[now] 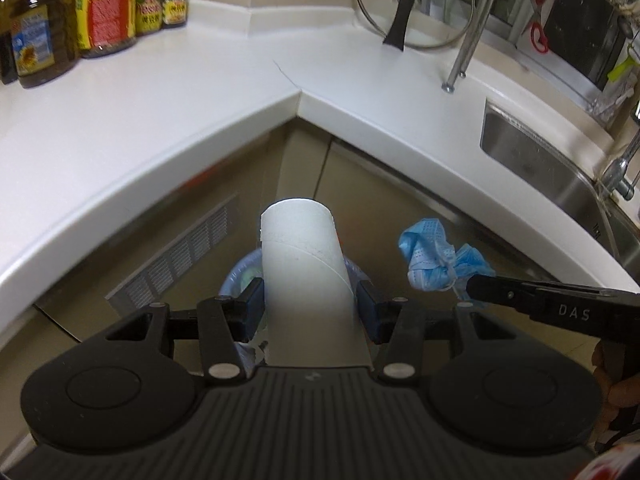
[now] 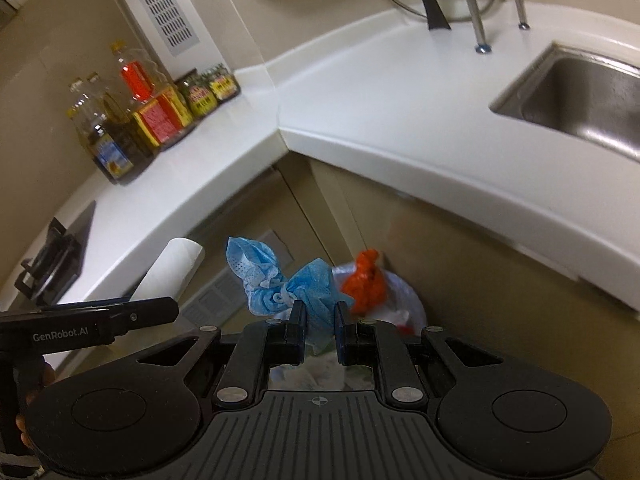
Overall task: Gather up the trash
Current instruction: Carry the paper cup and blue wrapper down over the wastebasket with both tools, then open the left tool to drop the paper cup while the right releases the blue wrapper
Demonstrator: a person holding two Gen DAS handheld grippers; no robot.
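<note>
My left gripper (image 1: 310, 294) is shut on a white cardboard tube (image 1: 304, 256), which sticks up and forward between the blue pads. It hangs below the counter edge, over a bin (image 1: 240, 276) lined with a pale bag. My right gripper (image 2: 319, 316) is shut on a crumpled blue face mask (image 2: 276, 280); the mask (image 1: 440, 264) also shows in the left wrist view, just right of the tube. In the right wrist view the tube (image 2: 172, 272) is at the left, and the bin (image 2: 400, 300) below holds an orange bag (image 2: 366, 280) and other scraps.
A white L-shaped counter (image 1: 160, 112) wraps around the corner above the bin. Oil bottles and jars (image 1: 80, 20) stand at its far left. A steel sink (image 1: 560, 168) with a tap is on the right, a glass pot lid (image 1: 412, 4) leans behind it. Beige cabinet doors (image 2: 480, 300) with a vent grille surround the bin.
</note>
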